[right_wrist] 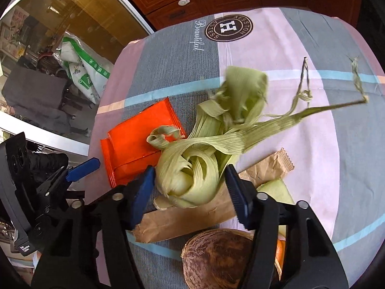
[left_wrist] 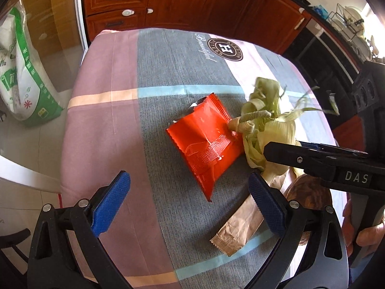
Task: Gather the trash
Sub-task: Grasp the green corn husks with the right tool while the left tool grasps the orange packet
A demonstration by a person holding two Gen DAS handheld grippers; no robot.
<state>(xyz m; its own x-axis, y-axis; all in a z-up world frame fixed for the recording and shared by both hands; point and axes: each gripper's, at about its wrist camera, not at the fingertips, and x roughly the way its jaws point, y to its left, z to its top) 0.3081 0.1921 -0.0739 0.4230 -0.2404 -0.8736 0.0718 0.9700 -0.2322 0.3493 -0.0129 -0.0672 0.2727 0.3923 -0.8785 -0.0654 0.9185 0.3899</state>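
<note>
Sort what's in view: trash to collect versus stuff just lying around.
Trash to collect:
- corn husks, between the right gripper fingers
- red wrapper
- brown paper packet
- coconut shell

Just lying about:
- checked tablecloth
- white and green sack on the floor
- wooden cabinets

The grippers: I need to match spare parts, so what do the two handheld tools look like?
Both are black plastic clamp-style frames with silver rivets at the pivots. The left gripper and the right gripper each carry two blue, ribbed rubbery pads. The right one's side bears white letters "DAS". No cables or sleeves are visible.
</note>
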